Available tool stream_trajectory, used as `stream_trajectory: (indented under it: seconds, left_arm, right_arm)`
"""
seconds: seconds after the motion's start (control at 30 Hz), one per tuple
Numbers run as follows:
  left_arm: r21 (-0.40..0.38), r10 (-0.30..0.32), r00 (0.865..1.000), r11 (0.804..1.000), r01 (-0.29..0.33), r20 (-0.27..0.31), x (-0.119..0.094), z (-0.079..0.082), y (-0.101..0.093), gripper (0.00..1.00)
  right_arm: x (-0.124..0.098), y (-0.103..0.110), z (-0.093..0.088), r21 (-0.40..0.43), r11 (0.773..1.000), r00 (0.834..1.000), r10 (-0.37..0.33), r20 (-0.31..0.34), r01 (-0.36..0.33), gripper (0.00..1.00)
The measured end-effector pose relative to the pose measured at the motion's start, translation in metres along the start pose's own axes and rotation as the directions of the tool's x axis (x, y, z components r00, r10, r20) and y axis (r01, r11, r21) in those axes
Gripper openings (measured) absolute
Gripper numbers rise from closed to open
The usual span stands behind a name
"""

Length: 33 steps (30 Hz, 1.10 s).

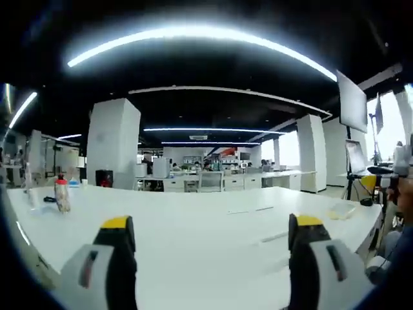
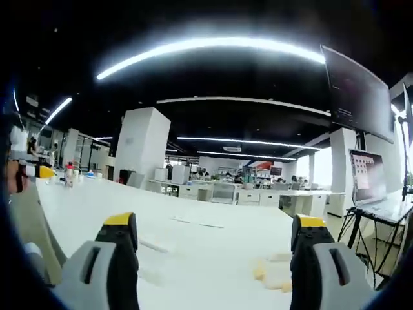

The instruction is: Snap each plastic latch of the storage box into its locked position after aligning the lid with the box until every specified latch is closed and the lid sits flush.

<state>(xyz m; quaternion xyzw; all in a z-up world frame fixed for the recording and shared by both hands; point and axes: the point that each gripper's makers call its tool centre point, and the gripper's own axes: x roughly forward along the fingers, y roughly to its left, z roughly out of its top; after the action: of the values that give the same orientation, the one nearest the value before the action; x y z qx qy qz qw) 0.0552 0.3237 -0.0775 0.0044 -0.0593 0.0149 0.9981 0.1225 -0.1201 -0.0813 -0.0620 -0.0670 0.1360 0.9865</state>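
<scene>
In the left gripper view one white table (image 1: 206, 232) stood with one bottle (image 1: 62, 194) on it, and two white pillars (image 1: 113, 142) rose behind. Three light strips (image 1: 193, 35) curved overhead. In the right gripper view one laptop (image 2: 368, 177) and one hanging screen (image 2: 358, 93) were counted at the right.

A long white worktop (image 1: 213, 226) runs toward a far open-plan office with desks (image 1: 258, 179). White square pillars (image 1: 113, 143) stand under a dark ceiling with curved light strips (image 1: 200, 35). Bright windows (image 1: 390, 126) lie right.
</scene>
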Motion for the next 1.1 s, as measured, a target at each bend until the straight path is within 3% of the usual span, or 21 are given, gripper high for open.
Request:
stream_trajectory:
  seconds: [0.6,0.73,1.1]
  left_arm:
    - [0.021,0.008,1.000,1.000,-0.007,-0.019,0.0031,-0.0061,0.0009,0.99]
    - [0.018,0.007,1.000,1.000,-0.007,-0.015,0.0034,-0.0056,0.0014,0.99]
    - [0.032,0.018,1.000,0.999,-0.018,-0.018,0.0049,-0.0061,0.0030,0.99]
  right_arm:
    - [-0.0026,-0.0057,-0.0015,0.014,0.999,0.999,-0.033,-0.014,0.033,0.93]
    - [-0.0010,-0.0031,-0.0024,0.029,0.999,1.000,-0.023,-0.016,0.023,0.98]
    - [-0.0004,-0.0032,-0.0001,0.060,0.998,1.000,-0.031,-0.003,0.031,1.00]
